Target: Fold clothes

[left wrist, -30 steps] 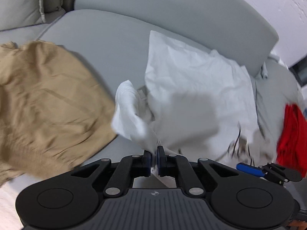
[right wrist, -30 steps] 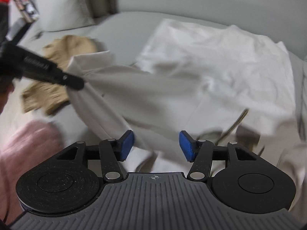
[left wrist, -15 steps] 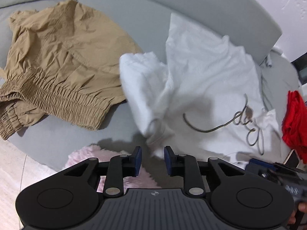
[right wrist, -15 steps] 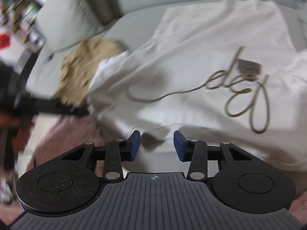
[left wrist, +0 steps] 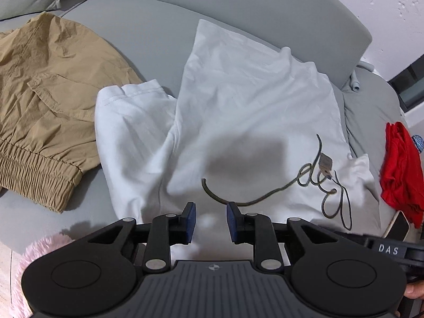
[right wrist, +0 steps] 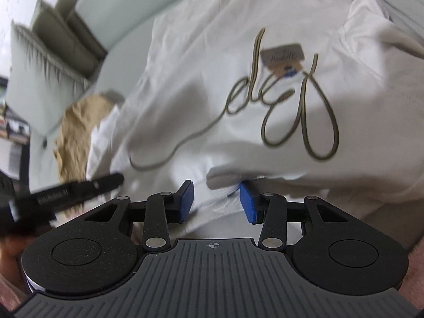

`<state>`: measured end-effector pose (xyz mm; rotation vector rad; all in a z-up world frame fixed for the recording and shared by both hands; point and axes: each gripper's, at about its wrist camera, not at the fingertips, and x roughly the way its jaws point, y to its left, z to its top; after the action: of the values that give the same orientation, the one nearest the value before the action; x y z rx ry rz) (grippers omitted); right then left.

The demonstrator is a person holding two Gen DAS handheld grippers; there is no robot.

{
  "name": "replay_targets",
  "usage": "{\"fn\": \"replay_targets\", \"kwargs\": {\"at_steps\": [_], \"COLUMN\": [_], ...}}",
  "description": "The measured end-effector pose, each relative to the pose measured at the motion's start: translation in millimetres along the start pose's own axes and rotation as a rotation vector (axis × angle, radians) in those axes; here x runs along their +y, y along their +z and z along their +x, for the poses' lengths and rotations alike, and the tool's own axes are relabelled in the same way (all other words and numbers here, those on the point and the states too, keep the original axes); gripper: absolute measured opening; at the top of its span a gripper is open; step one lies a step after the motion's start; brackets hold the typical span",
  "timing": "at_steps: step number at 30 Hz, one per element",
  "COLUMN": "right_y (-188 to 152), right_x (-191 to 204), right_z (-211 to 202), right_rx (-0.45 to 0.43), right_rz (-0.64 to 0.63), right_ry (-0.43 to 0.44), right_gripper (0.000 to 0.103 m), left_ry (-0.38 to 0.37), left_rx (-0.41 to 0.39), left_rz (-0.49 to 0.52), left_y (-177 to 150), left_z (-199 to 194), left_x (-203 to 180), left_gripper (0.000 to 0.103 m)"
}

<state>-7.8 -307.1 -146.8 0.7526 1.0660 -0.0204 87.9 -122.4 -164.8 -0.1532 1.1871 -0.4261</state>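
Note:
A white T-shirt [left wrist: 251, 111] with olive script lettering [left wrist: 326, 182] lies spread on the grey sofa seat [left wrist: 148, 34], one sleeve [left wrist: 127, 122] flat to the left. My left gripper [left wrist: 210, 221] is open and empty at the shirt's near edge. My right gripper [right wrist: 216, 202] is open over the shirt's near hem [right wrist: 238, 182], holding nothing. The shirt [right wrist: 217, 61] and its lettering [right wrist: 296, 106] fill the right wrist view. The left gripper's finger [right wrist: 87, 184] shows at the left there.
Tan trousers [left wrist: 45, 92] lie left of the shirt, under the sleeve's edge. A red garment [left wrist: 400, 169] lies at the right. Grey cushions [right wrist: 55, 42] stand at the sofa's back. A pink fluffy rug [left wrist: 34, 254] lies below the seat's front edge.
My left gripper let go of the white sleeve and opened; the sleeve now lies flat. Both grippers pulled back to the shirt's near edge. The right view has tilted.

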Motion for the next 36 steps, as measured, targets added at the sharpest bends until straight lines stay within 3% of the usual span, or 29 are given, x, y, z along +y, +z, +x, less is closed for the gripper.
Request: {"fn": "replay_targets", "kwargs": {"at_steps": [1, 3, 4, 5, 8, 10, 13, 14, 16, 20, 23, 25, 26, 29, 33, 36], "right_y": [0.4, 0.9, 1.7, 3.1, 9.0, 13.2, 17.0, 19.5, 21.1, 24.3, 25.2, 26.2, 28.5, 32.9, 23.5, 12.5], "right_x": [-0.8, -1.0, 0.4, 2.0, 0.4, -1.8, -10.2, -16.0, -20.0, -15.7, -11.2, -7.9, -8.4, -9.5, -1.9, 5.2], "right_z": [1.7, 6.5, 7.7, 7.7, -4.5, -8.7, -5.6, -0.6, 2.1, -4.4, -10.5, -15.2, -13.8, -14.2, -29.8, -38.8], "right_rx": [-0.010, -0.038, -0.049, -0.068, -0.178, -0.231, -0.242, -0.205, -0.175, -0.221, -0.289, -0.332, -0.308, -0.250, -0.201, -0.149], "right_rz": [0.006, -0.001, -0.017, -0.036, -0.034, -0.048, -0.029, -0.003, 0.011, -0.024, -0.060, -0.087, -0.080, -0.069, -0.124, -0.181], "right_ry": [-0.001, -0.010, -0.019, -0.025, -0.001, -0.050, -0.096, -0.091, -0.078, -0.045, -0.043, -0.058, -0.069, -0.086, -0.067, -0.067], "right_gripper": [0.045, 0.033, 0.019, 0.013, 0.009, 0.008, 0.008, 0.014, 0.015, 0.015, 0.013, 0.015, 0.019, 0.020, 0.028, 0.033], "left_ry": [0.007, 0.017, 0.022, 0.026, 0.040, 0.051, 0.055, 0.037, -0.020, -0.088, -0.004, 0.081, 0.105, 0.195, 0.212, 0.195], "left_rx": [0.001, 0.010, 0.013, 0.014, -0.004, -0.023, -0.049, -0.056, -0.066, -0.055, -0.012, -0.044, -0.062, -0.127, -0.102, -0.076], "left_rz": [-0.001, -0.004, -0.004, -0.003, -0.007, -0.007, -0.003, 0.003, 0.022, 0.086, 0.169, 0.184, 0.178, 0.133, 0.143, 0.099], "left_y": [0.2, 0.2, 0.0, 0.0, 2.5, 5.2, 8.2, 9.1, 10.9, 12.2, 14.8, 18.7, 21.0, 33.1, 38.1, 26.1], "left_z": [0.0, 3.1, 5.3, 7.1, 13.6, 16.8, 17.5, 16.5, 14.3, 19.5, 39.8, 50.2, 52.8, 46.0, 15.9, -10.3], "left_x": [2.3, 4.8, 5.4, 5.9, 8.5, 8.6, 6.9, 5.8, 3.2, -5.3, -16.2, -16.1, -15.0, -10.7, -6.9, -1.1], "left_gripper": [0.023, 0.023, 0.023, 0.023, 0.023, 0.023, 0.023, 0.023, 0.025, 0.028, 0.027, 0.026, 0.026, 0.025, 0.027, 0.035]}}
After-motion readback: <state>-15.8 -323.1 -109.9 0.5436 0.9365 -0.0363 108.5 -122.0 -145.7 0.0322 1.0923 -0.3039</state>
